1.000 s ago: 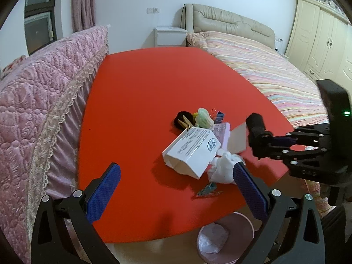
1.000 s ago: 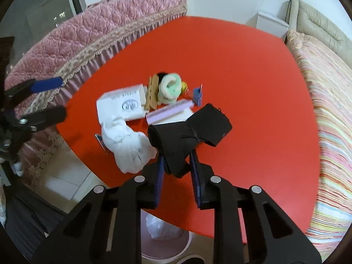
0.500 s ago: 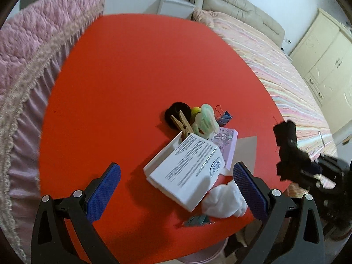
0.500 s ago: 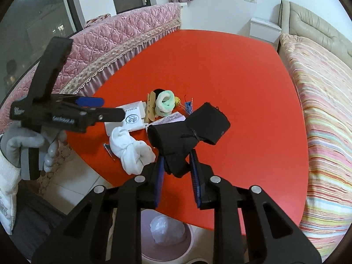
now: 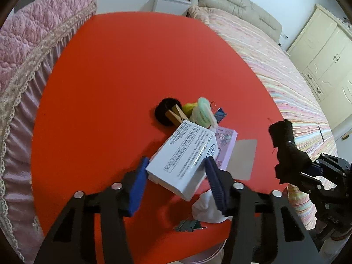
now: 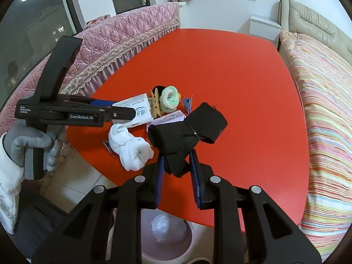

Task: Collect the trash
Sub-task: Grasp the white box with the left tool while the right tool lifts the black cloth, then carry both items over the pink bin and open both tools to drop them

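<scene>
Pink bin [image 6: 167,245] is seen on the floor under the near edge of the red table [image 6: 231,70], with a clear crumpled bag [image 6: 168,231] inside it; only a sliver of the bin rim [image 5: 198,258] is seen in the left wrist view. Left of the bin, the left gripper [image 6: 123,110] is held level over the table edge by a grey-gloved hand [image 6: 33,145], fingers pointed inward across the table. Its blue pads [image 5: 137,189] are closed in on both sides of the white printed box [image 5: 187,154], and the box is seen tilted up off the red table [image 5: 132,66]; contact on the right pad is partly hidden by the box. Just below the box, toward the bin, a knotted white cloth [image 6: 129,147] lies on the table, with a small grey clip [image 5: 190,225] beside it. Behind the box, away from the bin, clothespins [image 6: 155,105], a green-white ring [image 6: 169,96] and a pink notepad [image 5: 224,145] are clustered; a grey card [image 5: 242,159] lies right of the notepad. Directly above the bin, the right gripper [image 6: 177,172] is held over the near table edge, pointing toward the pile. Its jaws are narrowed onto a folded black cloth [image 6: 189,136], which is pinched at its lower end and raised clear of the table.
</scene>
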`<state>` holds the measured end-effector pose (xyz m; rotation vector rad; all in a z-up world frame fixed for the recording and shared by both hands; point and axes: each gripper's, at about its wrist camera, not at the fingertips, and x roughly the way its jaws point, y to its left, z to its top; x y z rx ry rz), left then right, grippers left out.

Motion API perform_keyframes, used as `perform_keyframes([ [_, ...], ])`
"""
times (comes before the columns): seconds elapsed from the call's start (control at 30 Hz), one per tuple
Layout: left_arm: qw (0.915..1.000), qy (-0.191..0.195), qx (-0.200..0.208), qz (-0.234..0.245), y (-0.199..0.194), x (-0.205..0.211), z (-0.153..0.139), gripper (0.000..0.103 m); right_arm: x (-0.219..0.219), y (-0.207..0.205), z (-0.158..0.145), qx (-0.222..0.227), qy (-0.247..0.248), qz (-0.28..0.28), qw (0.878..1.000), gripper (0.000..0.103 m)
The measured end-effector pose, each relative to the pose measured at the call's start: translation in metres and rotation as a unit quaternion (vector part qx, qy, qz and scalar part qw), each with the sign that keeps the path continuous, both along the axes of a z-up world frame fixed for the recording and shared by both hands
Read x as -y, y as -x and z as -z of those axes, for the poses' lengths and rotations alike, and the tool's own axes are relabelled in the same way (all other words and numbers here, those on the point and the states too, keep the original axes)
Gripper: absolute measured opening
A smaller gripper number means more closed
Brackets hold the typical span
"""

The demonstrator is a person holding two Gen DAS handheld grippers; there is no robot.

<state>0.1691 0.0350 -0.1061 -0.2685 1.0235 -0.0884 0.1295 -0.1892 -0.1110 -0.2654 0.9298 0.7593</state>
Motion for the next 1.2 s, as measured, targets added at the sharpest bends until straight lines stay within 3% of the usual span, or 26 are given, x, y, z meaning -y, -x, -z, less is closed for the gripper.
perform_keyframes([
  [0.1, 0.9998, -0.003, 0.018, -0.004, 0.004, -0.001, -0.007, 0.036, 0.000, 0.001, 0.000, 0.001, 0.000, 0.001, 1.000, 0.022],
  [0.37, 0.9966, -0.018, 0.080, -0.007, 0.029, 0.001, -0.039, 0.032, 0.009, 0.013, -0.008, 0.013, -0.005, 0.004, 1.000, 0.022],
  [0.67, 0.9916, -0.047, 0.120, 0.014, 0.093, 0.023, -0.078, 0.032, 0.038, 0.085, -0.047, 0.041, -0.025, -0.009, 0.999, 0.022],
  [0.83, 0.9913, -0.045, 0.121, 0.026, 0.143, 0.040, -0.080, 0.032, 0.050, 0.132, -0.028, 0.016, -0.014, -0.022, 1.000, 0.022],
  [1.07, 0.9916, -0.030, 0.117, 0.044, 0.204, 0.061, -0.071, 0.032, 0.045, 0.160, 0.009, -0.030, 0.001, -0.047, 0.998, 0.022],
  [1.13, 0.9923, -0.026, 0.111, 0.049, 0.213, 0.065, -0.065, 0.032, 0.041, 0.157, 0.021, -0.047, 0.004, -0.055, 0.997, 0.037],
  [1.17, 0.9927, -0.025, 0.107, 0.051, 0.216, 0.068, -0.062, 0.032, 0.041, 0.156, 0.026, -0.048, 0.010, -0.049, 0.998, 0.066],
  [1.2, 0.9931, -0.023, 0.103, 0.052, 0.218, 0.071, -0.059, 0.032, 0.043, 0.155, 0.029, -0.047, 0.010, -0.042, 0.998, 0.077],
])
